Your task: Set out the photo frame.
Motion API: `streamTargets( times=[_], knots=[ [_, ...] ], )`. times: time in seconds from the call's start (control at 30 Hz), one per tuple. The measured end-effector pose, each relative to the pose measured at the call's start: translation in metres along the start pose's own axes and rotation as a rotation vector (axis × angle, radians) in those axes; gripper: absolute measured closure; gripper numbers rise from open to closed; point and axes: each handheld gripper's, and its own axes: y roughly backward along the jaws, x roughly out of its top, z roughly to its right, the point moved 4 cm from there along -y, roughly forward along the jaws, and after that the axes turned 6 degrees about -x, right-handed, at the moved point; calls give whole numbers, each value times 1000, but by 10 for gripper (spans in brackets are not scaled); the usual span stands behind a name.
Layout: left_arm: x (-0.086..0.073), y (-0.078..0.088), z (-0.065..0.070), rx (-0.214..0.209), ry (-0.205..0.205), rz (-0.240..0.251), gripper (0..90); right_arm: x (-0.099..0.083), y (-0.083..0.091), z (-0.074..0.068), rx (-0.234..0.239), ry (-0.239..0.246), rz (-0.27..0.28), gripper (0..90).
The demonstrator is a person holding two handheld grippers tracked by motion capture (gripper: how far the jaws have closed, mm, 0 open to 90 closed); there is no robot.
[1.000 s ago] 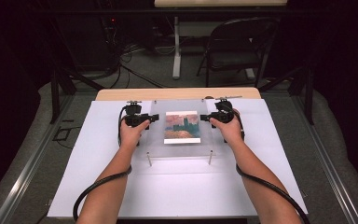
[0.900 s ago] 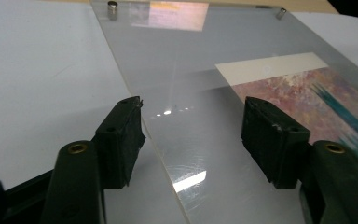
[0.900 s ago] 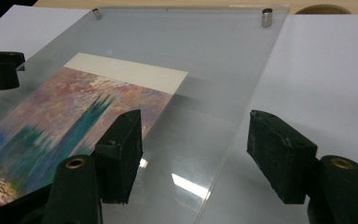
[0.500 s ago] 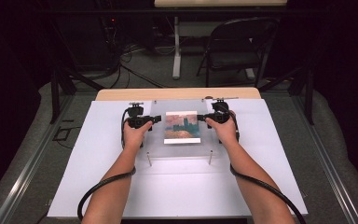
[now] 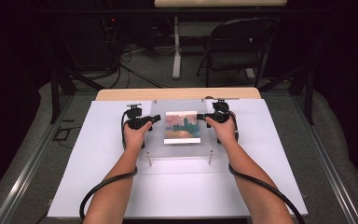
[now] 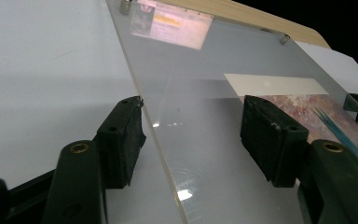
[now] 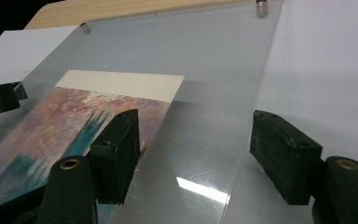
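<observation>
While both grippers straddle opposite edges of one clear panel, the items stand as follows:

Acrylic panel (image 5: 181, 128): clear sheet at centre of the high view, raised on small metal standoff posts (image 5: 149, 158) above the white tabletop (image 5: 98, 186).
Art print (image 5: 182, 127): painted card in pink and teal with a cream border, lying under the panel, middle of the frame.
Left gripper (image 5: 154, 119): left of the panel in the high view; fingers (image 6: 121, 140) apart, one on each side of the panel's edge, which passes between them without being pinched; they have just been closing a little.
Right gripper (image 5: 201, 116): right of the panel; fingers (image 7: 284, 156) apart, the panel's other edge running between them, unpinched.
Wooden board (image 5: 177, 94): pale strip beyond the panel, upper centre.
Folding chair (image 5: 237, 46): on the floor, upper right.
</observation>
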Motion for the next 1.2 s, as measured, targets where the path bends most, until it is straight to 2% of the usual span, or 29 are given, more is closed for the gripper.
streamTargets(
  times=[0.2,0.23,0.33,0.37,0.47,0.6,0.67,0.7,0.73,0.8,0.87,1.0,1.03,1.07,1.1,1.13,1.17,1.2],
  knots=[
    [-1,2,0,-10,20,-6,418,-2,-2,2,23,-49,-4,332],
    [-1,2,0,-9,21,-3,421,-4,-3,1,48,-93,-11,332],
    [-2,4,0,-7,43,11,442,-4,-3,0,38,-95,1,332],
    [-2,4,0,-7,43,11,479,-4,-3,0,38,-95,1,332],
    [0,6,0,13,20,21,522,-4,-2,-1,37,-89,5,345],
    [-2,7,0,19,32,45,520,-2,3,2,56,-107,35,417],
    [-2,8,1,53,-13,64,539,0,6,0,68,-98,70,440],
    [0,11,2,88,-60,59,566,2,8,-1,73,-90,86,449],
    [0,11,3,96,-74,53,591,5,14,-4,82,-77,109,474],
    [1,12,2,88,-78,42,592,8,17,-6,79,-67,102,476],
    [2,12,0,70,-39,36,595,8,17,-7,76,-71,96,477],
    [4,10,1,65,-50,5,554,7,15,-1,97,-87,73,484],
    [5,9,-1,23,4,-23,524,4,13,2,109,-99,66,485],
    [6,9,-3,4,30,-35,514,3,11,4,114,-101,68,485],
    [6,8,-5,-11,46,-46,510,2,10,5,115,-112,63,487],
    [6,8,-5,-11,46,-46,495,1,10,7,106,-106,53,497],
    [6,6,-6,-47,81,-76,470,-1,8,10,109,-113,33,497],
    [6,5,-7,-64,98,-92,446,-2,7,12,113,-119,25,497]
  ],
)
